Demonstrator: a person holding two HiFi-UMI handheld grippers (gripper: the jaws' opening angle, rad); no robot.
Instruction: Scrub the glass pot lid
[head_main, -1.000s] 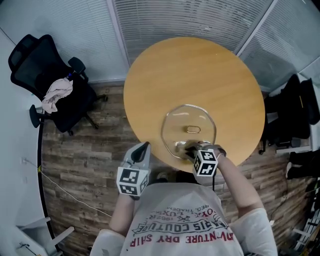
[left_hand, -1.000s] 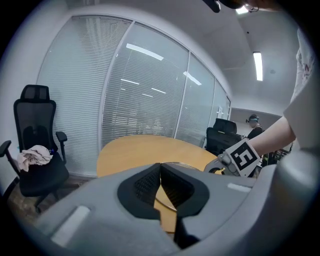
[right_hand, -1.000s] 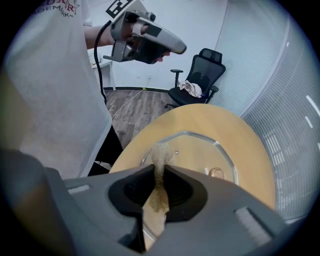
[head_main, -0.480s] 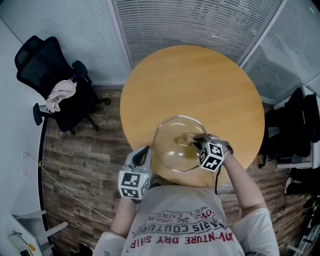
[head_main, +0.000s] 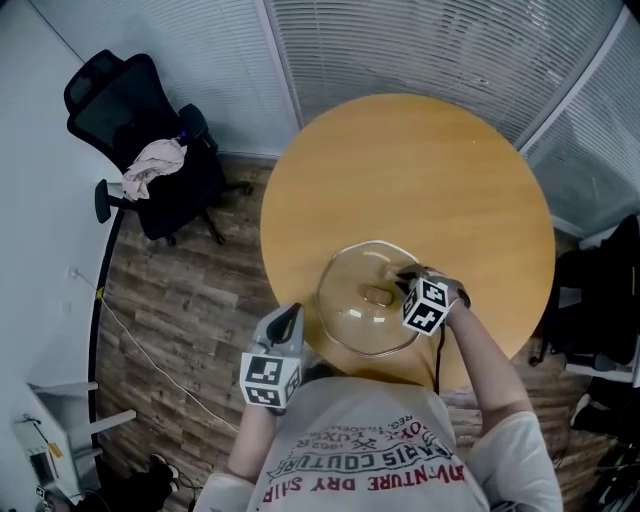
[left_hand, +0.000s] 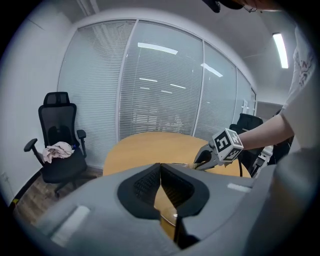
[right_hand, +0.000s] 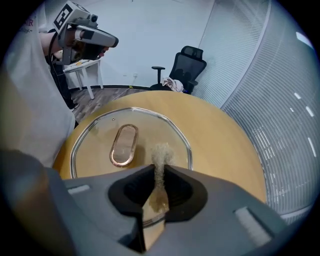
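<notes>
One round wooden table (head_main: 400, 170) bears the glass lid (head_main: 350, 305), over plank floor (head_main: 180, 290).

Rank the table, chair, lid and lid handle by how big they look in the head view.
1. table
2. chair, clearly bigger than the lid here, though it stands lower, farther from the camera
3. lid
4. handle

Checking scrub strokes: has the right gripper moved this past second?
Yes. The right gripper, clamping a scrub pad, has moved away from the table's near edge, further onto the glass lid.
</notes>
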